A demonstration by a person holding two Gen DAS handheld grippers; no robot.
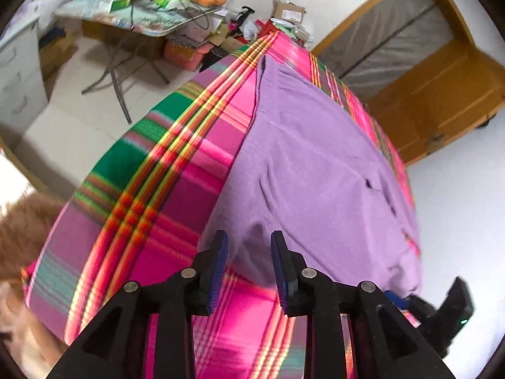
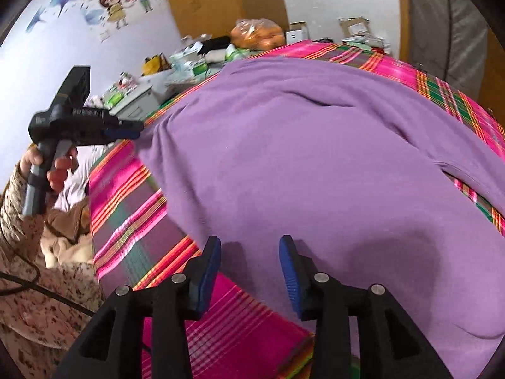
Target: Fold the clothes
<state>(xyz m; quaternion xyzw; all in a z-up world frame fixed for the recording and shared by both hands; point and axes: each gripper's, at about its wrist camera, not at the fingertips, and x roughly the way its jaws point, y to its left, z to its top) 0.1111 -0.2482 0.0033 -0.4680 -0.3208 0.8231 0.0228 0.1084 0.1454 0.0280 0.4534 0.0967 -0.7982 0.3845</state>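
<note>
The purple garment (image 2: 300, 158) was found spread, creased, over the plaid cloth (image 1: 176, 170), with both the left gripper (image 1: 249, 268) and the right gripper (image 2: 249, 271) spread apart and empty at its near edge, a hem pinch being judged due next

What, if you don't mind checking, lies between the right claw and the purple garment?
Nothing: in the right wrist view the open right claw sits at the purple garment edge, with only the striped cloth underneath.
</note>
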